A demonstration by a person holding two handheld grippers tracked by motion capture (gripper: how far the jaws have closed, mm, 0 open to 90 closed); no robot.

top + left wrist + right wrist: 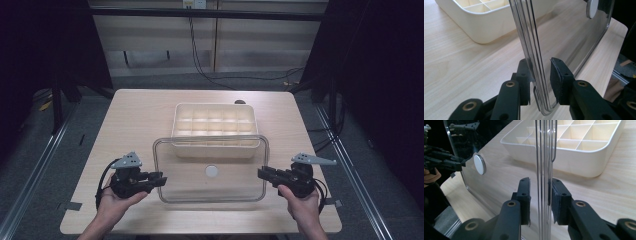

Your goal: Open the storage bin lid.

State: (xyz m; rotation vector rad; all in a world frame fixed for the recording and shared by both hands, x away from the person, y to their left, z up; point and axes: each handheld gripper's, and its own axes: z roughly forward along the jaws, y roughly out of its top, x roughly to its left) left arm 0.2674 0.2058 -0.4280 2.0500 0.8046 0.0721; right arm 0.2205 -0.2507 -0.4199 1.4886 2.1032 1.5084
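A: Where's the lid (210,170)?
B: Between both grippers, left (161,180) and right (260,173) clamped on its short edges, long axis across the desk (135,115).
A: And the box (215,130)?
B: Just beyond, overlapped by the far edge.

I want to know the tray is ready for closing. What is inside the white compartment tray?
The white compartment tray shows only bare dividers and empty cells. The clear lid, held by the left gripper and right gripper, overlaps its near edge.

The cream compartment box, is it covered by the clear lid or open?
Open. The clear lid is held by both claws nearer the person, overlapping just the near edge of the cream box; most of its empty compartments show uncovered.
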